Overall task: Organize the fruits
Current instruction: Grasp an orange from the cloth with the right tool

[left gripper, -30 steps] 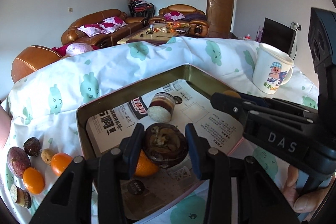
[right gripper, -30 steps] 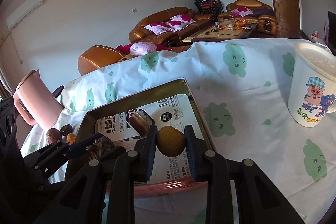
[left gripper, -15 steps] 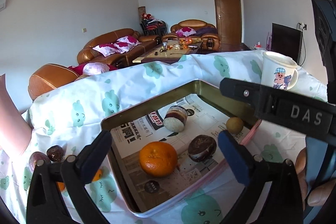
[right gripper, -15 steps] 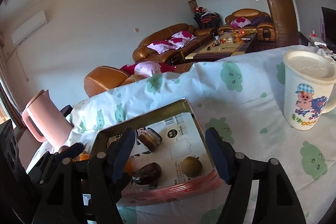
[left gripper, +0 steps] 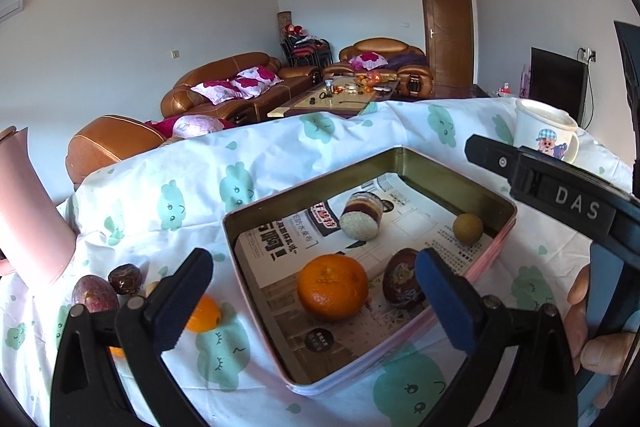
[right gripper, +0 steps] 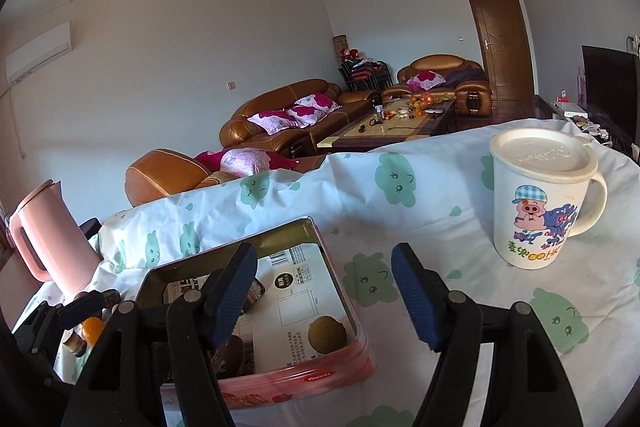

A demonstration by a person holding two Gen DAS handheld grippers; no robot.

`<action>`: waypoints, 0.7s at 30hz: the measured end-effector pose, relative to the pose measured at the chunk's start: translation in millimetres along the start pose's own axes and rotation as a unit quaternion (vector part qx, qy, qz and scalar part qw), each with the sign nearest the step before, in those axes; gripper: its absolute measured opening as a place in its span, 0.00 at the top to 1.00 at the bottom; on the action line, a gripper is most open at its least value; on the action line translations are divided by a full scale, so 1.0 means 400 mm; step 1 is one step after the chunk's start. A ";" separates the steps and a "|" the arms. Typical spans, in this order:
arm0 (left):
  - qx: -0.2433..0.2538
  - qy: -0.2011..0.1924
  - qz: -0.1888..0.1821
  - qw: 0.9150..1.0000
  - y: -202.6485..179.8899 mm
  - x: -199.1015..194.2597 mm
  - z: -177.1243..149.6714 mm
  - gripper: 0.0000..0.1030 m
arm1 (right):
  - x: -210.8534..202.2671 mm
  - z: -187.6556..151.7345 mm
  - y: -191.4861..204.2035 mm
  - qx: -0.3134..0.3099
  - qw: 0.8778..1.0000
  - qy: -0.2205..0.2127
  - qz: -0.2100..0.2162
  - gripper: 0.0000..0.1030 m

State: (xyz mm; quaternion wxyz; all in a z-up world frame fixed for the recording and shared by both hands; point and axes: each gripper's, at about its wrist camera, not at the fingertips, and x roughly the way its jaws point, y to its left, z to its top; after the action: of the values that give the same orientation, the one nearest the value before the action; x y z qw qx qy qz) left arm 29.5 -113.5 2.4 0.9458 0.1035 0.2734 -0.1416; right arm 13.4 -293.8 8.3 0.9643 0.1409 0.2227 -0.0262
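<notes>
A pink tin tray lined with newspaper sits on the cloth-covered table. In it lie an orange, a dark brown fruit, a small tan round fruit and a layered cylinder. My left gripper is open and empty, above the tray's near left side. My right gripper is open and empty above the tray's right edge; the tan fruit lies below it. More fruits lie left of the tray: a purple one, a dark one, an orange one.
A white lidded cartoon mug stands on the table to the right. A pink kettle stands at the left, also in the left wrist view. The right gripper's body crosses the left view. Sofas lie beyond the table.
Both grippers opened and pulled back and up. The left one let go of the dark brown fruit, the right one of the tan fruit; both fruits now lie in the tray.
</notes>
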 end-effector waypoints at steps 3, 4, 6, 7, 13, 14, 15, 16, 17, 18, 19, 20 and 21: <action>0.001 0.001 0.010 1.000 0.018 -0.005 -0.011 0.00 | -0.007 -0.003 0.002 -0.001 1.000 -0.004 -0.003 0.31; -0.001 0.001 0.011 1.000 0.025 -0.006 -0.014 0.00 | -0.012 -0.004 0.003 -0.002 1.000 -0.008 -0.004 0.31; -0.005 0.004 0.012 1.000 0.039 -0.009 -0.021 0.00 | -0.017 -0.006 0.006 -0.004 1.000 -0.012 -0.006 0.31; -0.007 0.005 0.013 1.000 0.046 -0.010 -0.024 0.00 | -0.019 -0.007 0.007 -0.004 1.000 -0.012 -0.008 0.31; -0.014 0.004 0.013 1.000 0.082 -0.024 -0.037 0.00 | -0.038 -0.014 0.012 -0.001 0.999 -0.023 -0.028 0.31; -0.015 0.005 0.013 1.000 0.088 -0.026 -0.039 0.00 | -0.041 -0.016 0.013 0.000 0.999 -0.025 -0.029 0.31; -0.016 0.005 0.012 1.000 0.090 -0.028 -0.041 0.00 | -0.044 -0.017 0.013 0.001 0.999 -0.025 -0.031 0.31; -0.017 0.006 0.011 1.000 0.097 -0.031 -0.044 0.00 | -0.045 -0.019 0.013 0.002 0.999 -0.024 -0.032 0.31; -0.018 0.007 0.009 1.000 0.104 -0.033 -0.046 0.00 | -0.046 -0.020 0.014 0.004 0.999 -0.022 -0.032 0.31; -0.021 0.007 0.008 1.000 0.113 -0.037 -0.047 0.00 | -0.047 -0.022 0.016 0.005 0.999 -0.020 -0.032 0.31; -0.026 0.007 0.007 1.000 0.124 -0.040 -0.049 0.00 | -0.049 -0.024 0.017 0.005 0.999 -0.019 -0.032 0.31; -0.031 0.007 0.006 0.999 0.135 -0.044 -0.050 0.00 | -0.052 -0.026 0.020 0.005 0.999 -0.020 -0.034 0.31; -0.035 0.007 0.005 0.999 0.147 -0.047 -0.051 0.00 | -0.056 -0.028 0.022 0.004 0.999 -0.021 -0.037 0.31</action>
State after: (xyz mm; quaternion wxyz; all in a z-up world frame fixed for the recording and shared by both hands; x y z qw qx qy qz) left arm 23.2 -48.7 2.7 0.9476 0.0725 0.2842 -0.1263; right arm -10.5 -282.4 10.9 0.9667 0.1359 0.2069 -0.0655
